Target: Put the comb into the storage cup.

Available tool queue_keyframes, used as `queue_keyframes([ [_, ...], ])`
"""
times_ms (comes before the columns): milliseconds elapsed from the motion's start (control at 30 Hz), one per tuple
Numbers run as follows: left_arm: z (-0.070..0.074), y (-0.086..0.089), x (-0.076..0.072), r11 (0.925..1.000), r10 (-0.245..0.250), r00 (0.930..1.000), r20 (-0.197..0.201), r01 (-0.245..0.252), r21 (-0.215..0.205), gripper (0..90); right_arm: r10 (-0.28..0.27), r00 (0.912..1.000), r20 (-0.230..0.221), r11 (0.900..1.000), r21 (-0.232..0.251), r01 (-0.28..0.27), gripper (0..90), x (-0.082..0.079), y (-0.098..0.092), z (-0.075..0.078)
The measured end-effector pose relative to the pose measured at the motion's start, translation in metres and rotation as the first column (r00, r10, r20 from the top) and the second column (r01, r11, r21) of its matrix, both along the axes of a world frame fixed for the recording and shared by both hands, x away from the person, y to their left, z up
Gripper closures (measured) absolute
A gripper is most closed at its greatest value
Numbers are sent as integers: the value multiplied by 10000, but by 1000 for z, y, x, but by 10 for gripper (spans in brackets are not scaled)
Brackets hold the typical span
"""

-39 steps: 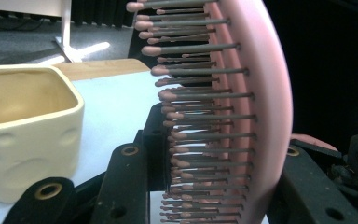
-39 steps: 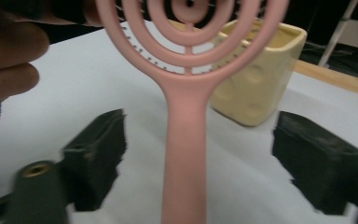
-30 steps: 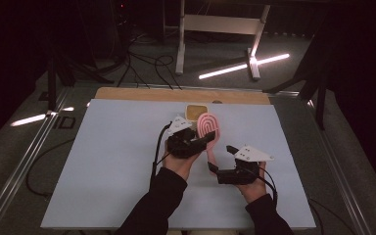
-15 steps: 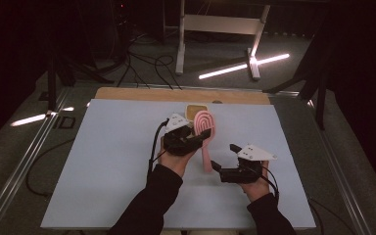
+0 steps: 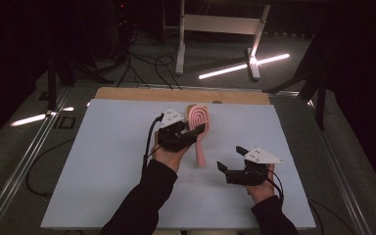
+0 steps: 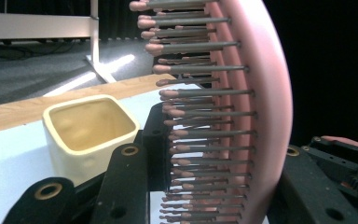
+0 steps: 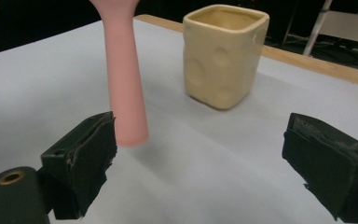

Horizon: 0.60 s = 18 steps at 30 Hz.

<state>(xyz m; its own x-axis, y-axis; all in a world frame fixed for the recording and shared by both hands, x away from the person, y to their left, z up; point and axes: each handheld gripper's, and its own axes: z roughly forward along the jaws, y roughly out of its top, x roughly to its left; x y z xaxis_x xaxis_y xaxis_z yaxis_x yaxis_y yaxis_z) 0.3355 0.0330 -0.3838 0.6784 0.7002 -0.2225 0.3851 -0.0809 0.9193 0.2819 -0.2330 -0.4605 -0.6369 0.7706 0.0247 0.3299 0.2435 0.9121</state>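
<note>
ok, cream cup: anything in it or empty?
Empty, as far as visible. The left gripper view looks down into the cream cup and shows bare inner walls; its very bottom is hidden.

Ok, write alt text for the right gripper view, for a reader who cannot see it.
The open right claw faces a pink hairbrush handle that hangs upright with its end just above the white table, close beside the claw's left pad. Behind it, a cream square cup stands on the table, its top open.

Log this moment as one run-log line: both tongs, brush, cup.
left tongs: shut on pink hairbrush head, handle hanging down | right tongs: open, holding nothing | cream cup: upright on white table
</note>
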Motion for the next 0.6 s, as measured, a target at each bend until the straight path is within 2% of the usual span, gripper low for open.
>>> queue_keyframes([
  [433,11,11,5,9995,276,9993,257,-279,137,641,-246,9994,260,9992,326,238,96,-14,-11,-11],
  [600,15,16,6,9990,439,9984,352,-440,28,640,-470,9986,242,9981,409,460,96,-18,-18,-15],
])
